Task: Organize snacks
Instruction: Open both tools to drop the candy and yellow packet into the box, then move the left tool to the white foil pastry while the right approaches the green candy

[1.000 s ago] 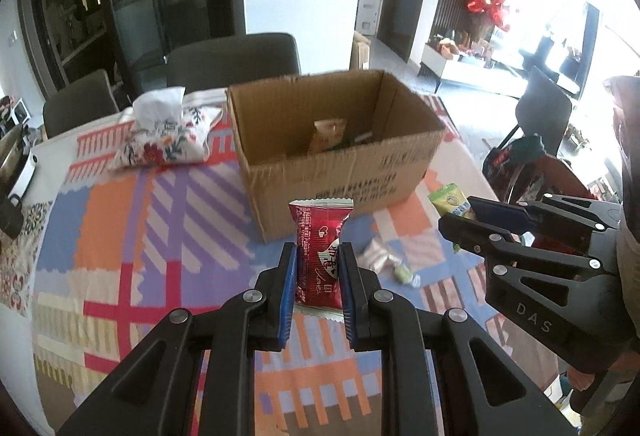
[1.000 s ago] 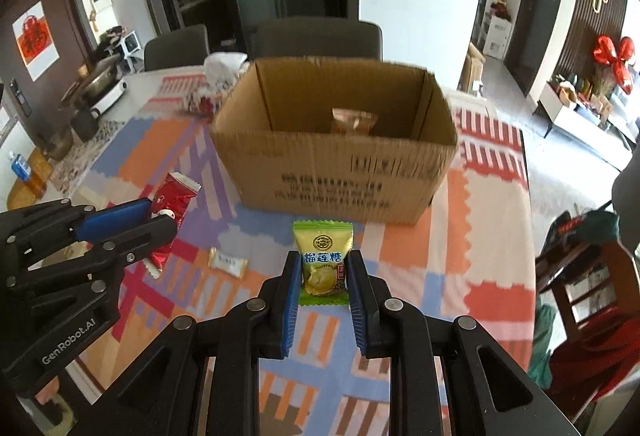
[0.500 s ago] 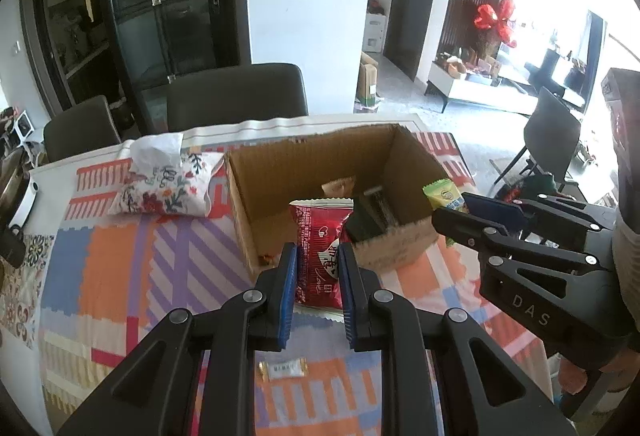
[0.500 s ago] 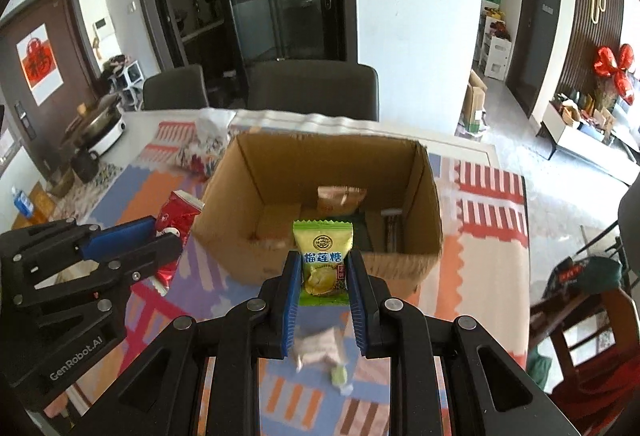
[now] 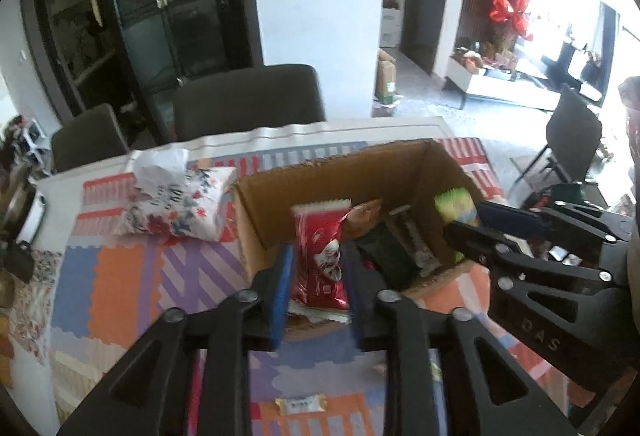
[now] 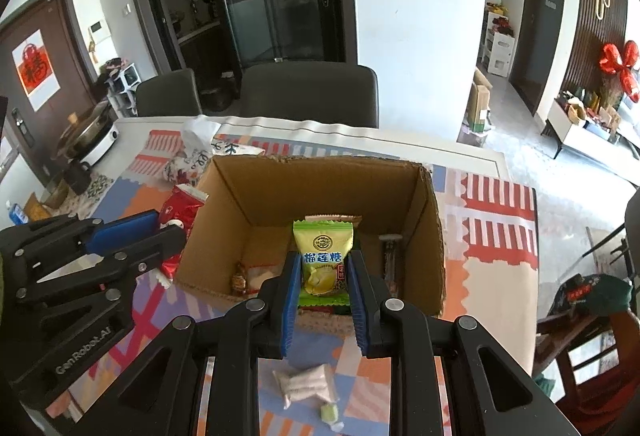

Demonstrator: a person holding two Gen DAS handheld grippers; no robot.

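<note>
My left gripper (image 5: 318, 276) is shut on a red snack packet (image 5: 320, 256) and holds it above the near edge of the open cardboard box (image 5: 256, 211). My right gripper (image 6: 323, 290) is shut on a green snack packet (image 6: 323, 260) above the box (image 6: 430, 236). Several snacks lie in the box, among them a dark packet (image 5: 380, 252) and a tan one (image 6: 336, 220). In the right wrist view the left gripper (image 6: 160, 232) with the red packet (image 6: 178, 207) shows at the left; in the left wrist view the right gripper (image 5: 472, 220) with the green packet (image 5: 456, 205) shows at the right.
A white wrapped snack (image 6: 306, 386) and a small green candy (image 6: 330, 412) lie on the patterned tablecloth (image 5: 120, 276) in front of the box. A small gold candy (image 5: 300, 404) lies nearer. A floral tissue pack (image 5: 176, 203) sits left of the box. Chairs (image 6: 310, 95) stand behind the table.
Both grippers have risen and moved forward with their packets, from in front of the box to above its near edge, so the box's inside now shows.
</note>
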